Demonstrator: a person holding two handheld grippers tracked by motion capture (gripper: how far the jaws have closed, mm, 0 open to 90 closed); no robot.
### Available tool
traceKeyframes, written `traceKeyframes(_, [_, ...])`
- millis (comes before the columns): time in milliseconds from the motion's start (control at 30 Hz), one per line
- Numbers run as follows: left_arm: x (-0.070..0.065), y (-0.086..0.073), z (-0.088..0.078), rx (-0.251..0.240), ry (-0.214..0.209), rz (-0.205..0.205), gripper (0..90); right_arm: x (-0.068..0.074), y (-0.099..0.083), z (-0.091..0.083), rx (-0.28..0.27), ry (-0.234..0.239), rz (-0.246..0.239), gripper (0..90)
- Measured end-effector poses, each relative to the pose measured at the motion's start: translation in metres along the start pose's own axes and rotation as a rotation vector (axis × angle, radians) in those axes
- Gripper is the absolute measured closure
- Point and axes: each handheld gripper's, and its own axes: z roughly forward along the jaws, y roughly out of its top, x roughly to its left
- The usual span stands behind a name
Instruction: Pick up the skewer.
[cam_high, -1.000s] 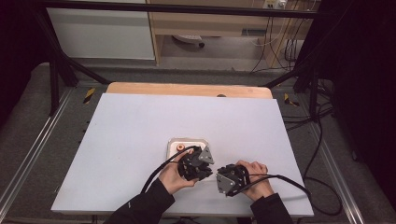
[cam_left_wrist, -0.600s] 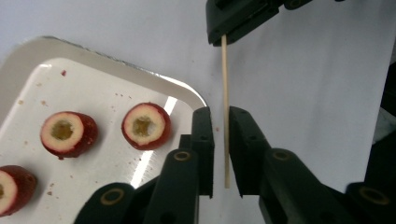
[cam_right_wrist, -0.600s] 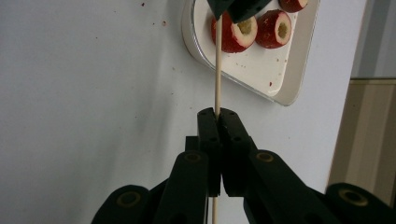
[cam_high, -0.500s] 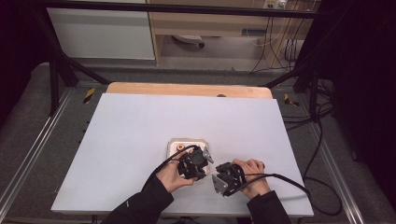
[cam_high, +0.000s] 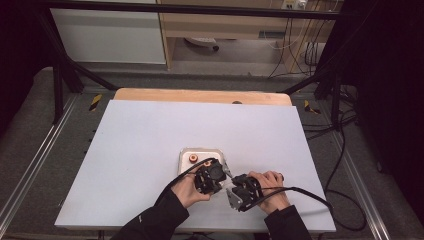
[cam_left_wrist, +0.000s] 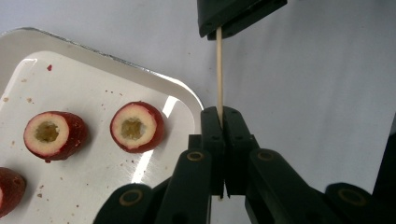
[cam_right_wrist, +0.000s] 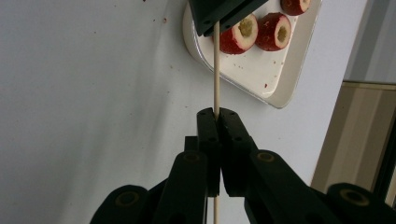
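Observation:
A thin wooden skewer (cam_left_wrist: 218, 70) spans the gap between my two grippers, just off the tray's near right corner. My left gripper (cam_left_wrist: 219, 112) is shut on one end and its jaws have just closed a little tighter on the stick. My right gripper (cam_right_wrist: 216, 112) is shut on the other end of the skewer (cam_right_wrist: 215, 65); its jaws have just eased slightly but still pinch it. In the high view the left gripper (cam_high: 220, 175) and right gripper (cam_high: 234, 184) face each other near the table's front edge. Halved red fruits with hollow cores (cam_left_wrist: 137, 127) lie on the white tray (cam_left_wrist: 187, 93).
The tray (cam_high: 202, 151) sits on the white table sheet just behind the left hand, with one fruit (cam_high: 193, 158) showing. Two more cored fruits (cam_right_wrist: 276, 30) lie on the tray (cam_right_wrist: 280, 88) beyond the skewer. Cables trail from both grippers toward the front edge.

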Motion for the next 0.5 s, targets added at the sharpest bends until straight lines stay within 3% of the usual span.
traceKeyframes(133, [0.001, -0.005, -0.003, -0.019, 0.009, 0.002, 88.7, -0.002, -0.003, -0.001, -0.016, 0.004, 0.082, 74.3])
traceKeyframes(167, [0.002, -0.007, -0.005, -0.018, 0.014, 0.004, 88.6, -0.005, -0.006, -0.002, -0.025, 0.011, 0.158, 66.8])
traceKeyframes(200, [0.003, -0.011, -0.007, -0.034, 0.019, -0.011, 88.6, -0.006, -0.007, -0.002, -0.039, 0.006, 0.202, 62.8])
traceKeyframes(233, [0.003, -0.011, -0.007, -0.034, 0.019, -0.011, 88.7, -0.006, -0.007, -0.002, -0.039, 0.006, 0.202, 62.8])
traceKeyframes(267, [0.004, -0.014, -0.008, -0.040, 0.024, -0.011, 88.7, -0.007, -0.010, -0.002, -0.052, 0.002, 0.253, 59.9])
traceKeyframes(300, [0.005, -0.020, -0.011, -0.045, 0.034, -0.017, 88.6, -0.009, -0.015, -0.003, -0.064, 0.007, 0.357, 53.3])
traceKeyframes(333, [0.005, -0.020, -0.011, -0.045, 0.034, -0.017, 88.6, -0.009, -0.015, -0.003, -0.064, 0.007, 0.357, 53.3])
traceKeyframes(367, [0.006, -0.023, -0.013, -0.051, 0.040, -0.021, 88.6, -0.011, -0.020, -0.004, -0.075, 0.003, 0.441, 47.9])
traceKeyframes(400, [0.007, -0.027, -0.014, -0.056, 0.047, -0.026, 88.6, -0.011, -0.020, -0.004, -0.075, 0.003, 0.441, 47.9])
traceKeyframes(433, [0.008, -0.030, -0.015, -0.057, 0.047, -0.028, 88.6, -0.011, -0.025, -0.006, -0.094, 0.005, 0.515, 44.5])
traceKeyframes(500, [0.010, -0.037, -0.018, -0.061, 0.056, -0.037, 88.6, -0.012, -0.030, -0.008, -0.116, 0.001, 0.579, 39.8])
